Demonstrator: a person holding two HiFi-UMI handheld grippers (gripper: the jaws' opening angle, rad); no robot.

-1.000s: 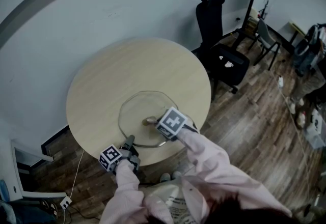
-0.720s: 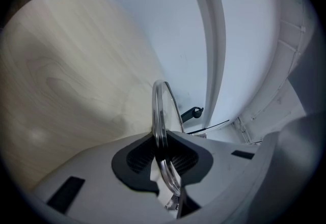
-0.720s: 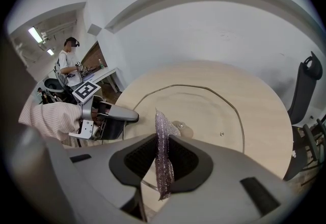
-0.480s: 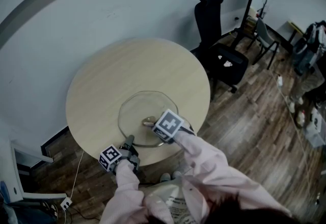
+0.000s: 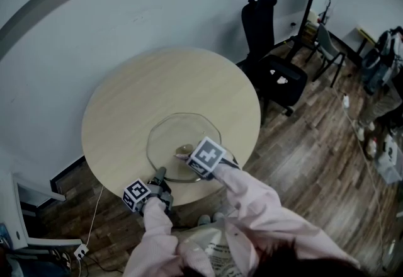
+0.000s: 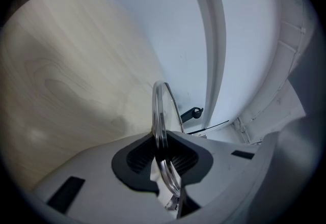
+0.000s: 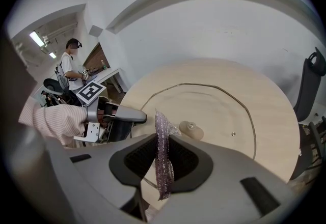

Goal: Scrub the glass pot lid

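**A:** At table (image 5: 145, 87) near edge: lid (image 5: 173, 134) lying flat, rim pinched tight in left gripper (image 5: 159, 173).

**B:** And right gripper (image 5: 184, 155)?

**A:** Clamped on cloth (image 7: 163, 162), angled down over lid. Knob (image 7: 191, 130) just beyond cloth, slightly rightward. Contact with lid unclear. Nearer to lid's centre than left.

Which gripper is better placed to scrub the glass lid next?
Right. The right gripper is shut on the scrubbing cloth and sits over the glass lid beside its knob. The left gripper is clamped on the lid's rim, steadying it.
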